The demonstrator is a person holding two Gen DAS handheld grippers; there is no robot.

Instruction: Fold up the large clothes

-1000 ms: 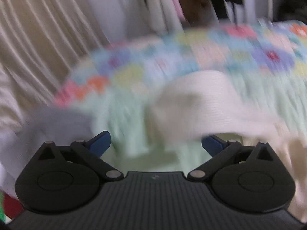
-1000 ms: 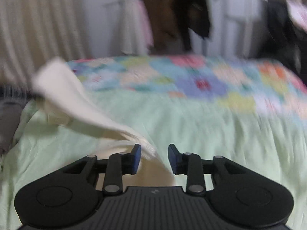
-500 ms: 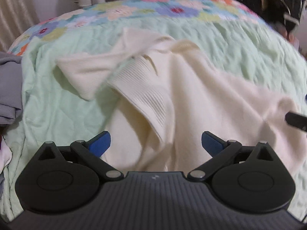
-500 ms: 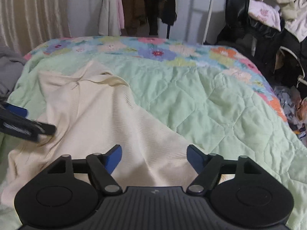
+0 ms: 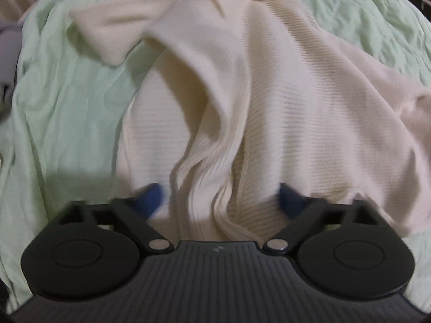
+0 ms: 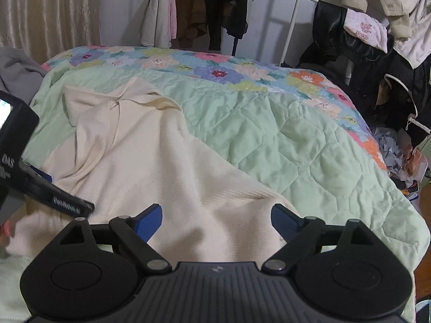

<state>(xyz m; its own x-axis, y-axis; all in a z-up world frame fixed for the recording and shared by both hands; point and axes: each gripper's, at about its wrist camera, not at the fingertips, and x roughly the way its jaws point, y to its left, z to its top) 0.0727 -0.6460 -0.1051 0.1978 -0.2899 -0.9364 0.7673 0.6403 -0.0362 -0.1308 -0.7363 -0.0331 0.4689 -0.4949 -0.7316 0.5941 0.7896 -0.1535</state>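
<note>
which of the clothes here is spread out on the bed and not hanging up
The cream sweater lies rumpled on the green quilt. The pink and white, brown and black clothes at the back all hang from a rail.

Dim, soft indoor light, no glare. Motion blur across the left wrist view, smearing the cream sweater [image 5: 282, 102] and the blue pads of the left gripper [image 5: 219, 202]. Dark shadow on the green quilt [image 5: 67, 113] just left of that gripper. Sharper right wrist view, crisp quilt stitching. Strong fisheye bending and black vignetting at the corners of both.
</note>
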